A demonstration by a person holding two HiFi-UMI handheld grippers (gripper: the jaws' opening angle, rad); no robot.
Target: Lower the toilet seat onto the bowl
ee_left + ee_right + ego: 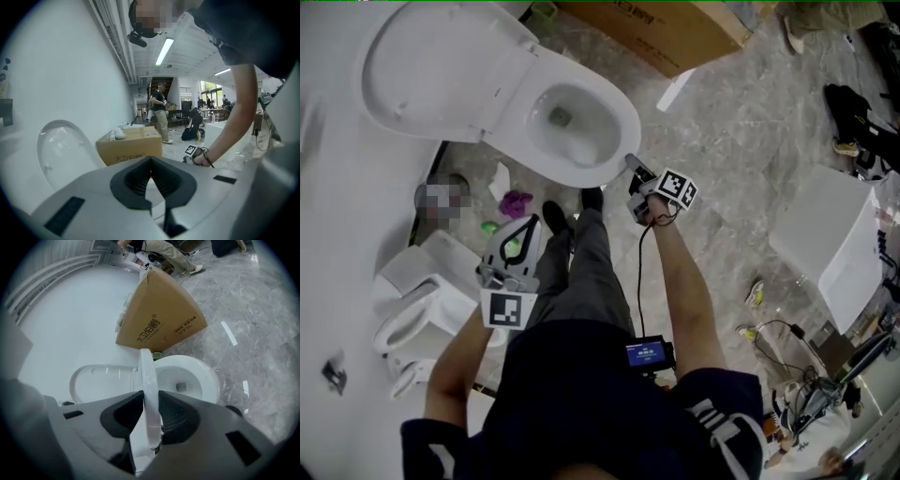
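Left gripper (532, 225) hangs nearest me, beside my leg, jaws together on nothing. Farther out, the right gripper (147, 392) has its jaws clamped on the front edge of the toilet seat (146, 373). The seat stands partway down, between the raised lid (101, 380) and the bowl (208, 380).

My worry is the hold. It's a thin bite on smooth plastic, so I judge the seat could slip free and slam onto the rim, or strain at its hinge if I pull sideways.

That hinge is hidden behind the seat's own edge. From the head view I can't tell how much gap remains between seat and rim, since the two overlap.
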